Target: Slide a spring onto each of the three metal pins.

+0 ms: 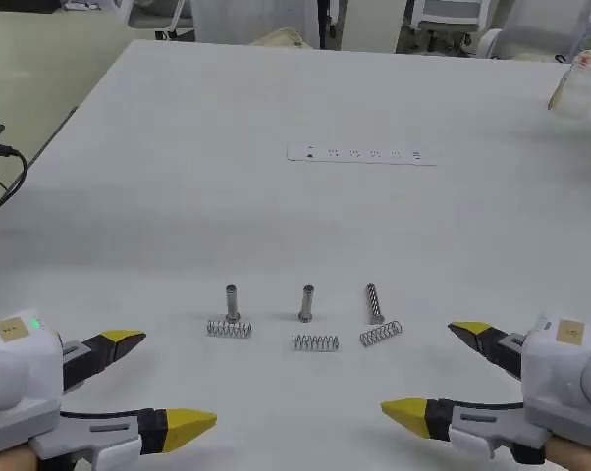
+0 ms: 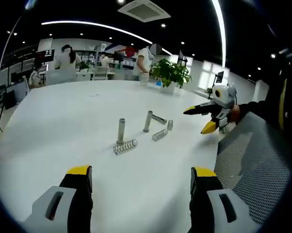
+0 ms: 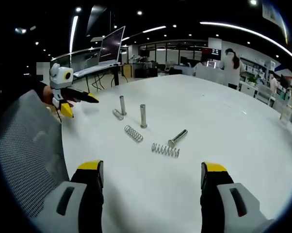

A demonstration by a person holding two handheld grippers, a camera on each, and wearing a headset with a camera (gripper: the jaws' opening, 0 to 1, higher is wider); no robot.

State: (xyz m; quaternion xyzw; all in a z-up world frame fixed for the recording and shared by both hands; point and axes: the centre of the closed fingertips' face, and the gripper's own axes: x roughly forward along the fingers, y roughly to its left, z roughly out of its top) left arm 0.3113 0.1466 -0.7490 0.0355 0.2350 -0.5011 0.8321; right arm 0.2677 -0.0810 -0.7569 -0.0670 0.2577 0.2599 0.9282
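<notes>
Two metal pins (image 1: 231,302) (image 1: 307,302) stand upright on the white table (image 1: 178,196). A third pin (image 1: 373,302) lies on its side to their right. Close in front of each pin lies a loose spring: left (image 1: 229,329), middle (image 1: 315,342), right (image 1: 381,333). My left gripper (image 1: 163,381) is open at the near left, apart from them. My right gripper (image 1: 431,368) is open at the near right. The left gripper view has its open gripper (image 2: 141,171) facing the nearest pin (image 2: 121,131) and spring (image 2: 125,146). The right gripper view has its open gripper (image 3: 152,166) facing the lying pin (image 3: 177,138) and spring (image 3: 165,150).
A flat white strip with sockets (image 1: 362,154) lies mid-table beyond the pins. A clear plastic container (image 1: 580,88) stands at the far right edge. A black cable (image 1: 1,157) hangs off the left side. Chairs stand past the far edge.
</notes>
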